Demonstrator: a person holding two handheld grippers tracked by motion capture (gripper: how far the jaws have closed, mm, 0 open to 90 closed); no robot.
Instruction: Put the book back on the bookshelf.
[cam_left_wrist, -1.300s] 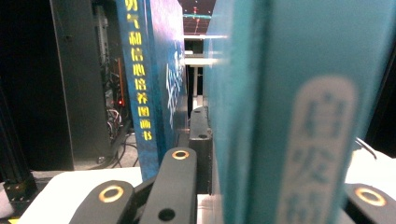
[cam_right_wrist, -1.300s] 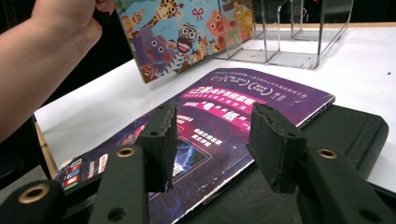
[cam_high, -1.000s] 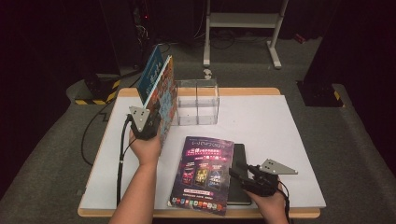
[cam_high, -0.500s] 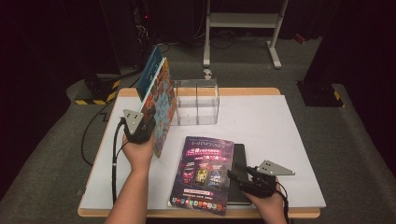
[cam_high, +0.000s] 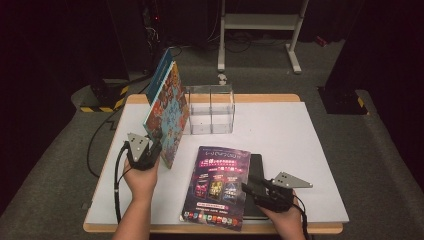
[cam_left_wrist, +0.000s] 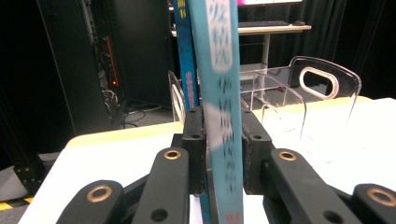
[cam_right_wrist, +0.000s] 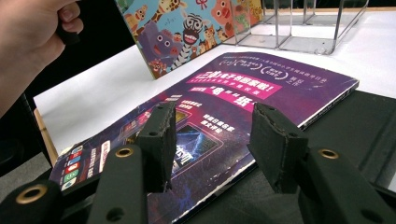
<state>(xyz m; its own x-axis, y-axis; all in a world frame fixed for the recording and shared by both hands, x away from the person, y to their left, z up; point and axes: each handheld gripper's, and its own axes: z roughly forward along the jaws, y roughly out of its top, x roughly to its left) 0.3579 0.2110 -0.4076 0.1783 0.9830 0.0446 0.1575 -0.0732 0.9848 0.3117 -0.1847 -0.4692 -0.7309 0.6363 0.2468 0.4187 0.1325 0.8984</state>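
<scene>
The left gripper (cam_high: 150, 150) pinches the spine of a tall, colourful cartoon-animal picture book (cam_high: 169, 112), standing tilted on the white table (cam_high: 280, 125) beside a clear acrylic rack (cam_high: 210, 109). The right gripper (cam_high: 250, 189), jaws spread, rests over a purple magazine (cam_high: 215, 187).

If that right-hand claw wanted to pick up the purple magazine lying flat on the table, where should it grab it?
Probably by the near right edge, coming in low from the person's side. The purple magazine lies flat, but that edge rests on a black folder, so it overhangs slightly. The right gripper, jaws apart, already faces it.
</scene>
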